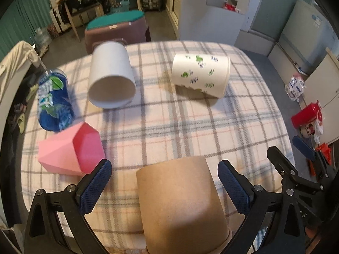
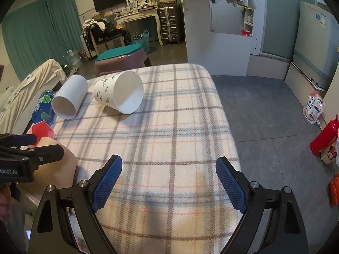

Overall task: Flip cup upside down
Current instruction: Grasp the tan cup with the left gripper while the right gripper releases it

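Observation:
A brown paper cup (image 1: 180, 205) stands upside down on the plaid tablecloth (image 1: 169, 127), between the open fingers of my left gripper (image 1: 164, 176); the pads do not touch it. It also shows at the left edge of the right wrist view (image 2: 61, 167). A plain white cup (image 1: 111, 74) and a white cup with green prints (image 1: 201, 74) lie on their sides farther back. A pink faceted cup (image 1: 72, 148) lies on its side at the left. My right gripper (image 2: 168, 170) is open and empty above the tablecloth (image 2: 169, 131).
A blue can (image 1: 54, 100) lies at the table's left edge. The right gripper's arm (image 1: 296, 180) shows at the right. A teal-topped stool (image 1: 116, 27) stands beyond the table. Red items (image 2: 324, 137) and a bag (image 2: 313, 108) lie on the floor to the right.

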`<state>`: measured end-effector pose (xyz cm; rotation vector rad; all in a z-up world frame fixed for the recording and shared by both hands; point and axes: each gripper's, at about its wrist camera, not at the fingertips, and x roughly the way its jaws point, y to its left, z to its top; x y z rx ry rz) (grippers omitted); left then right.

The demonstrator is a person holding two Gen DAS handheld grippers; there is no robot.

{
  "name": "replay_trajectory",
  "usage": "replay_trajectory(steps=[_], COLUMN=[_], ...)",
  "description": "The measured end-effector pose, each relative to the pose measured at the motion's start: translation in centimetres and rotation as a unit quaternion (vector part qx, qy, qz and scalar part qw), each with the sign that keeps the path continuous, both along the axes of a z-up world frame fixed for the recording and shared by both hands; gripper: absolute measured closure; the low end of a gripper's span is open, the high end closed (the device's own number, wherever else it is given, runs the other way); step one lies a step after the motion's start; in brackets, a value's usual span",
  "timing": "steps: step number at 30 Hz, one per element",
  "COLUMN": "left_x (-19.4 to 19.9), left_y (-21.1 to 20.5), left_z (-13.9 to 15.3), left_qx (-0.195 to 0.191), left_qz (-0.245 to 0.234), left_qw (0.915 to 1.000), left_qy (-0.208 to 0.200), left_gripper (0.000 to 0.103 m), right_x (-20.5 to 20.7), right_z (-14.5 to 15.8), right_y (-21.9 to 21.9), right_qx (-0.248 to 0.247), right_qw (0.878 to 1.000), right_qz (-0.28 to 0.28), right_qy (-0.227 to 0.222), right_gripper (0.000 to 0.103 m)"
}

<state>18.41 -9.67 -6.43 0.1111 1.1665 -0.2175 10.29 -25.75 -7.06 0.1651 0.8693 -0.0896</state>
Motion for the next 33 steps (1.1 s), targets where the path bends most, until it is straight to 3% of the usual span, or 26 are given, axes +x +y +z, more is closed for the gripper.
replay_trajectory(steps=[7, 13, 21, 28, 33], left_x=[0.6, 0.3, 0.0, 0.7, 0.1], left_y=[0.4, 0.4, 0.3, -0.2, -0.8], left_z=[-1.1, 0.2, 4.1, 5.3, 5.5], left_qx=[-0.029, -0.034, -0.034, -0.019, 0.013], left_qz=[-0.009, -0.021, -0.034, -0.021, -0.016], left_qw=[0.9978, 0.998, 0.9979, 0.9916, 0.9758], left_qy=[0.059, 0.049, -0.044, -0.127, -0.218], left_gripper=[0.023, 0.023, 0.023, 0.024, 0.024], right_x=[0.3, 0.3, 0.1, -0.1, -0.3], right_z=[0.0, 0.0, 0.0, -0.3, -0.2], right_y=[0.9, 1.0, 1.2, 1.0, 0.6], right_qx=[-0.007, -0.009, -0.01, -0.012, -0.013], right_qw=[1.0, 1.0, 1.0, 1.0, 1.0], right_qz=[0.009, 0.009, 0.008, 0.003, -0.001], right_qy=[0.003, 0.002, 0.003, 0.003, -0.003], right_gripper=[0.013, 0.013, 0.013, 0.013, 0.013])
